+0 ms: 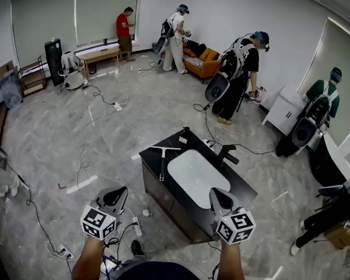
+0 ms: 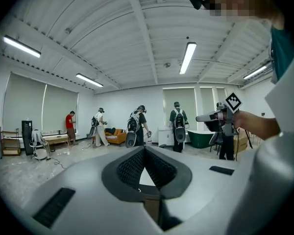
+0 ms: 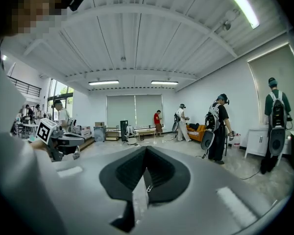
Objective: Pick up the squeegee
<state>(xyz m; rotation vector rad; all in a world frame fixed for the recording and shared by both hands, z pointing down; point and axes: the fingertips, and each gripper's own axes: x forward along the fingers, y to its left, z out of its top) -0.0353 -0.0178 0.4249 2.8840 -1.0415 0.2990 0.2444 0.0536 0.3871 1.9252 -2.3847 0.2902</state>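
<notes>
While both grippers are held up in front of the person, the squeegee [image 1: 162, 161] is seen in the head view lying flat on the black counter [image 1: 242, 182] of a cabinet, just left of the white basin [image 1: 197, 177]. Its blade end is turned toward the far edge and its handle toward the near edge. A black faucet [image 1: 227, 154] is set at the far right of the basin. The left gripper [image 1: 113, 198] is held over the floor, near the cabinet's near left side; the right gripper [image 1: 218, 198] is held over the counter's near edge. Neither is touching the squeegee, and both are well apart from it. Loose cables [image 1: 84, 150] are strewn across the grey floor, and several people are seen farther off, beside an orange sofa [image 1: 203, 62] and along the walls.

From the left gripper view, that gripper's jaws are shown brought together at their tips, with nothing clamped between them. The right gripper is seen off to the right, raised in a hand.

From the right gripper view, that gripper's jaws are likewise shown closed tip to tip and empty, and the left gripper is seen at the left edge. The squeegee is not shown in either gripper view.
</notes>
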